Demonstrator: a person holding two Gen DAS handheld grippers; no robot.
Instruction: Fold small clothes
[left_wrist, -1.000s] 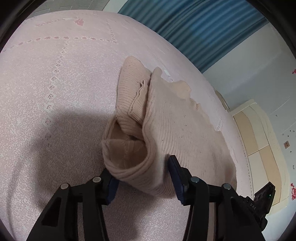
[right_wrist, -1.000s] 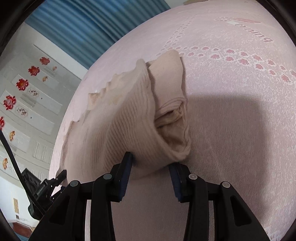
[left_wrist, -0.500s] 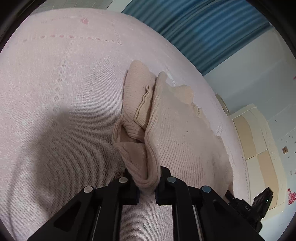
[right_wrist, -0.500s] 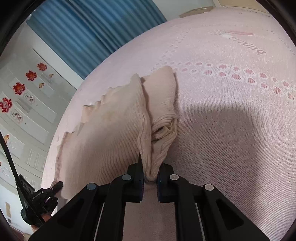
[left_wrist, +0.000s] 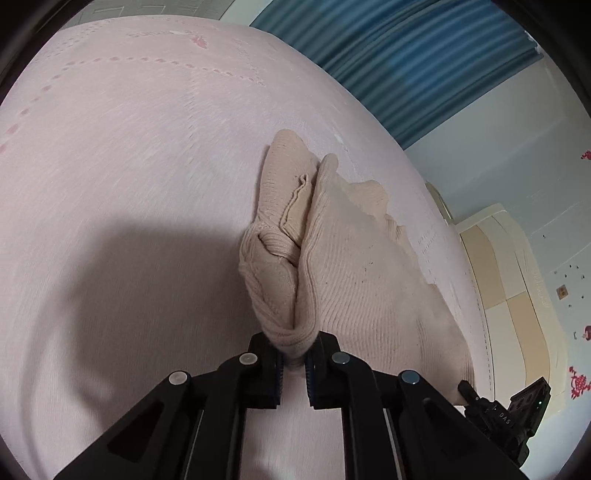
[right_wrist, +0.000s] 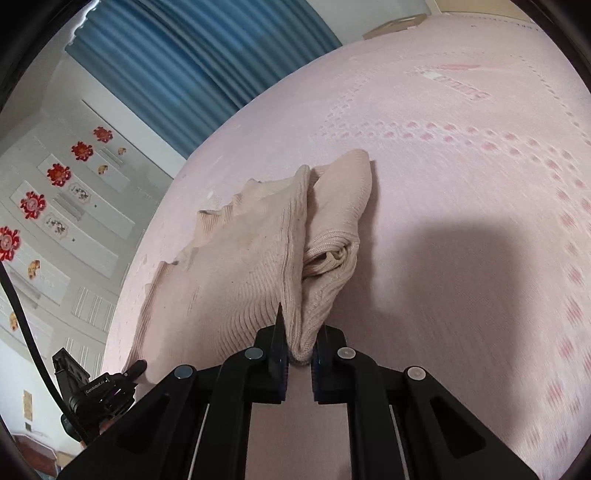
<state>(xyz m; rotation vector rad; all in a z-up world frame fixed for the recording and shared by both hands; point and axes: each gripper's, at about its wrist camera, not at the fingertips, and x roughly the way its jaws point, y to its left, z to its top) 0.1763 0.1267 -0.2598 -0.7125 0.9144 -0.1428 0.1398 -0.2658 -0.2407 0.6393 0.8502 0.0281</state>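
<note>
A small beige ribbed knit garment (left_wrist: 354, 280) lies partly folded on the pink bedspread (left_wrist: 129, 166). My left gripper (left_wrist: 293, 363) is shut on a bunched near corner of it, and the cloth rises from the jaws in a pinched ridge. In the right wrist view the same garment (right_wrist: 236, 266) shows, and my right gripper (right_wrist: 299, 360) is shut on its other near corner. The garment's far folded end (right_wrist: 351, 177) rests on the bed. Each gripper shows at the edge of the other's view: the right gripper (left_wrist: 506, 413) and the left gripper (right_wrist: 99, 387).
The pink bedspread (right_wrist: 480, 221) has rows of red dots and printed lettering. Blue curtains (left_wrist: 424, 55) hang behind the bed. A cream headboard (left_wrist: 509, 280) and a white wardrobe with red flower stickers (right_wrist: 55, 192) stand beside it. A black cable (right_wrist: 26, 325) runs down the left.
Both grippers went from open around the garment's near corners to shut on them. The pinched corners now stand higher and the bedspread looks farther away.
</note>
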